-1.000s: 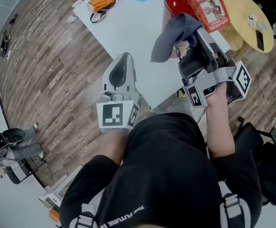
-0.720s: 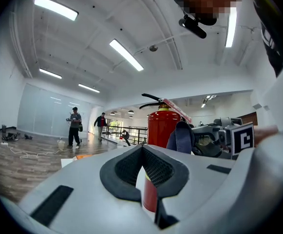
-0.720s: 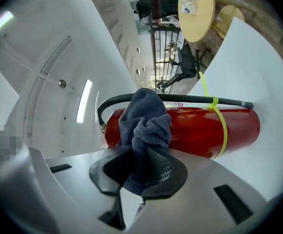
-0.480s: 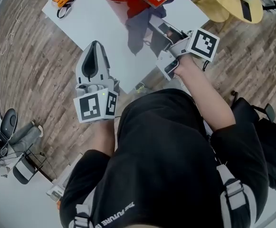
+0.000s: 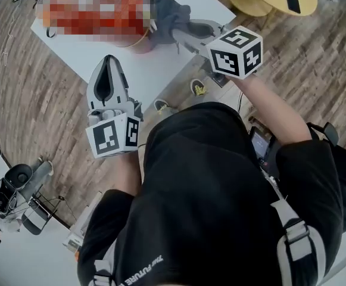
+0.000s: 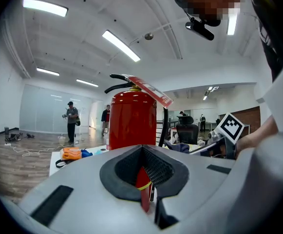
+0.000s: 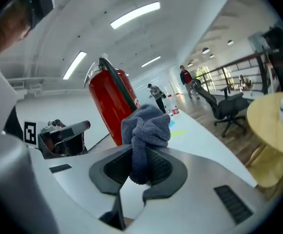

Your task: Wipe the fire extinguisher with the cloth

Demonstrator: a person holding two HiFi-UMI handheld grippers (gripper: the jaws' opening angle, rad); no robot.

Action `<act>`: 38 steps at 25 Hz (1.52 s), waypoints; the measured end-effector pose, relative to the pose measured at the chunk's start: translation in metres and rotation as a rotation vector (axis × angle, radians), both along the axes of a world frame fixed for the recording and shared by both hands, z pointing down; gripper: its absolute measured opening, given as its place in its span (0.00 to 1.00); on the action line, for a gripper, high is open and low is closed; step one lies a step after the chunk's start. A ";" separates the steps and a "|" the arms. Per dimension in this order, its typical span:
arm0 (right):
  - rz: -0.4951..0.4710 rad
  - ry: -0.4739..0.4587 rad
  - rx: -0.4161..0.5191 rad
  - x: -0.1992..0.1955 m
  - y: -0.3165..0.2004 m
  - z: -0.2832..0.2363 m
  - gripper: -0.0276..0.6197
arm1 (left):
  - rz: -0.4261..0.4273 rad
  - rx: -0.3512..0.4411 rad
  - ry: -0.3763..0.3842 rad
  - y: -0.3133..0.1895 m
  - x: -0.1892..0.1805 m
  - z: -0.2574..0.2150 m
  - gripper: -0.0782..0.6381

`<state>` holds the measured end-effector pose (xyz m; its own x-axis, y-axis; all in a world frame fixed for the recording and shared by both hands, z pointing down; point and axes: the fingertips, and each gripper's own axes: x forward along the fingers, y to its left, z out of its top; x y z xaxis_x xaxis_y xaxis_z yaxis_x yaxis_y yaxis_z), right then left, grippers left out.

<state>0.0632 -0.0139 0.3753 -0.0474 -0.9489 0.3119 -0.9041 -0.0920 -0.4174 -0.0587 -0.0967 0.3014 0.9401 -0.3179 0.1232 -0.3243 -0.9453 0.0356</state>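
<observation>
Although a red tag with pale print slants off the top of the fire extinguisher, its lettering is too small to read. The only legible word is "FUTURE", on the person's black shirt at the bottom of the head view. Both gripper cubes carry black-and-white square markers.

Seen from the left gripper view, the extinguisher stands upright at frame centre on the white bench. Its long axis is vertical, with a black handle on top and a black hose down its right side. In the head view a mosaic patch covers it at upper left.

The right gripper has its jaws clamped on a bunched grey-blue cloth. In its own view the cloth sits in front of the red cylinder, and contact between them cannot be judged. The left gripper, left of centre in the head view, has its jaws together with nothing between them. They point toward the extinguisher, which shows red through the slit, and stay apart from it.

An orange thing and something blue beside it lie on the bench, lower left of the extinguisher. Two people stand far off at left. A round yellow table fills the right edge of the right gripper view, with an office chair beyond it. Camera gear lies on the wood floor at lower left of the head view.
</observation>
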 end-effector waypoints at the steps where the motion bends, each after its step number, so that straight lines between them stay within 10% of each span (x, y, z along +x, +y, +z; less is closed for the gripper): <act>1: -0.010 0.063 -0.002 0.007 0.006 -0.007 0.15 | 0.002 0.000 0.000 0.005 0.007 0.000 0.14; 10: -0.085 0.436 0.083 0.031 0.034 -0.066 0.15 | 0.014 0.007 0.012 0.051 0.060 -0.001 0.14; 38: -0.105 0.516 0.143 0.027 0.071 -0.096 0.15 | -0.046 0.025 0.042 0.090 0.043 -0.023 0.14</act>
